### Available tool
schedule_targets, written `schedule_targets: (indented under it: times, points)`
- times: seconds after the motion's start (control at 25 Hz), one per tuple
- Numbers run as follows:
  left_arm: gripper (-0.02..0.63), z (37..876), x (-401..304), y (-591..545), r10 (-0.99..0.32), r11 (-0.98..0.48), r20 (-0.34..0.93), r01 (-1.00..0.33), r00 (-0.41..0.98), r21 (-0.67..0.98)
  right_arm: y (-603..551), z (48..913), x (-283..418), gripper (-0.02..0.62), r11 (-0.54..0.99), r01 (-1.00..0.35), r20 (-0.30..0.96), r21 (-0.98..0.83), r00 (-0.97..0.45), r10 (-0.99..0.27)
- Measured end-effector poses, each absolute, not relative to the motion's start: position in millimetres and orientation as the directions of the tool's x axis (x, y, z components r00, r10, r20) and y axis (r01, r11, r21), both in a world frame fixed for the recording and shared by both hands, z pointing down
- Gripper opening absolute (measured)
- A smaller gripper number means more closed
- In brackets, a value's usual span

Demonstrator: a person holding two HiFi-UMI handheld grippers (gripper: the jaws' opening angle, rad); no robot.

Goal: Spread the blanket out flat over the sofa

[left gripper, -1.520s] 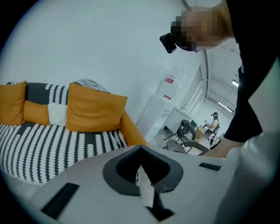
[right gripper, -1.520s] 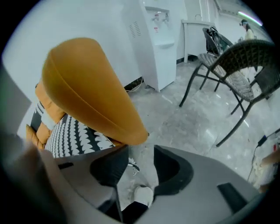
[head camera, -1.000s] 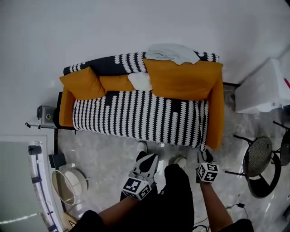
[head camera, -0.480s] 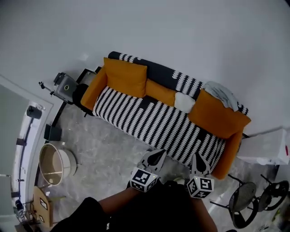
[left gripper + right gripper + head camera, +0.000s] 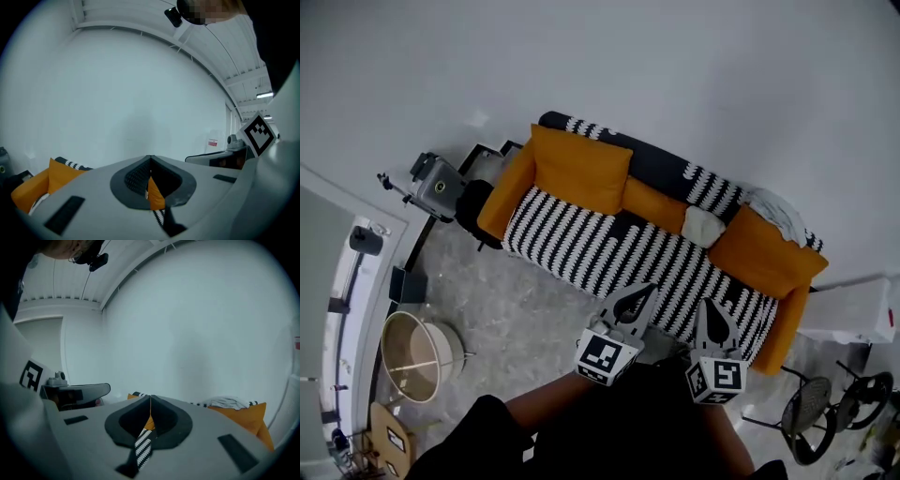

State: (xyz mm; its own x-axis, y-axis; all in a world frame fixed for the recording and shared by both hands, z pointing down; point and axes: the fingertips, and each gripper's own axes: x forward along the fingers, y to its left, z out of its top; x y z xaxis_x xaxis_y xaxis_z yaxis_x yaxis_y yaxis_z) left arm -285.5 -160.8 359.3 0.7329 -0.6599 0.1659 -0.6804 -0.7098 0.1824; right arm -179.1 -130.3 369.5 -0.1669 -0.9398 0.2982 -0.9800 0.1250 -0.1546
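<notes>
The fingers [image 5: 133,180] of the left gripper [image 5: 649,292] are pressed together at their tips with nothing gripped. Those of the right gripper [image 5: 711,307] have just been closing and now meet too, also empty. The stripes and orange seen through the slits behind the tips belong to the sofa beyond. Both grippers are held up side by side in front of the sofa's front edge, toward its right-hand end in the head view, and point at it. The black-and-white striped blanket [image 5: 609,248] lies spread along the whole seat of the orange sofa [image 5: 500,202], from arm to arm. It hangs over the front edge, and more striped and black cloth runs along the top of the backrest. An orange cushion [image 5: 581,169] leans at the left end of the seat and another [image 5: 759,255] at the right end, with a small white cushion [image 5: 705,225] between them. A pale grey cloth [image 5: 778,211] is bunched on the backrest's right corner. Beside the left arm stands a grey device on a stand [image 5: 439,185]. A round basket [image 5: 417,356] sits on the marbled floor [image 5: 534,314], and black wire chairs [image 5: 811,431] stand at the right.
</notes>
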Motion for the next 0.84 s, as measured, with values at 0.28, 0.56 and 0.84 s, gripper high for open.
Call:
schedule_targets:
  times: [0.28, 0.56, 0.84]
  points:
    - [0.008, 337, -291, -182, -0.653, -0.732, 0.123, -0.665, 0.747, 0.149, -154, 353, -189, 0.037, 0.075, -0.994, 0.261, -0.074, -0.092, -0.961]
    - [0.008, 319, -272, -194, -0.616, -0.775, 0.074, -0.620, 0.784, 0.125, -156, 336, -177, 0.037, 0.010, -1.000, 0.216, -0.016, -0.014, -0.976]
    - [0.008, 326, -245, -190, -0.565, -0.813, 0.078, -0.571, 0.821, 0.115, -152, 341, -162, 0.037, -0.031, -0.999, 0.225, -0.014, 0.027, -0.974]
